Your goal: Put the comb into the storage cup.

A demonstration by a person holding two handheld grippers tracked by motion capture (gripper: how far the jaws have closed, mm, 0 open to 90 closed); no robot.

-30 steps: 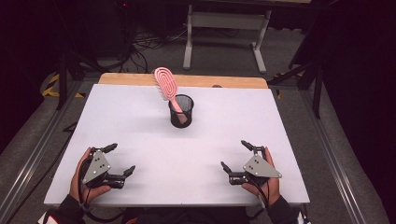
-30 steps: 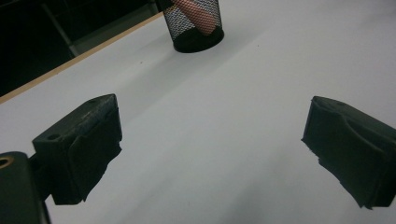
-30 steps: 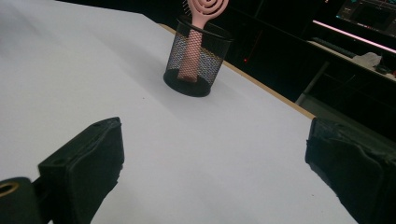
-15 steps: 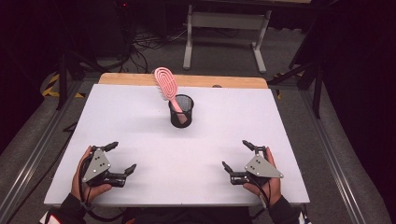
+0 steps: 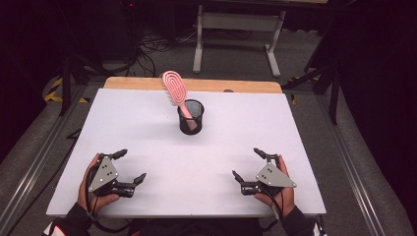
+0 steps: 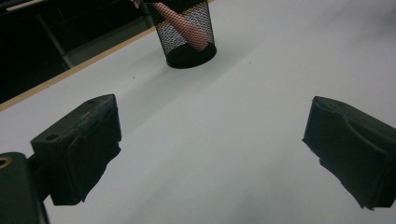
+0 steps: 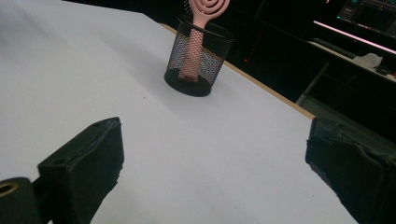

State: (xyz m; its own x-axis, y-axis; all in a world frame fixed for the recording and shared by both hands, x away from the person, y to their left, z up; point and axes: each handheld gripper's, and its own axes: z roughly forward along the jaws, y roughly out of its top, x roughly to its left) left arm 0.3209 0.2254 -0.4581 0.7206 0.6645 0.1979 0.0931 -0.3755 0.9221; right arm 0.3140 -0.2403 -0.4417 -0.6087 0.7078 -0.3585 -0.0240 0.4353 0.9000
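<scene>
A black mesh cup stands upright near the middle of the white table, toward its far half. A pink hairbrush leans in it, handle down, head tilted left. My left gripper rests near the front left edge, open, nothing between its jaws. My right gripper rests near the front right edge, also open and empty. In the left gripper view the cup is ahead, up and left of centre. In the right gripper view the cup and the brush are ahead.
A wooden strip runs along the table's far edge. Beyond it stand a grey metal frame and cables on the floor. Rails run down both sides of the table.
The right gripper has drifted slightly toward the front edge. The left gripper, cup and brush have stayed put.
</scene>
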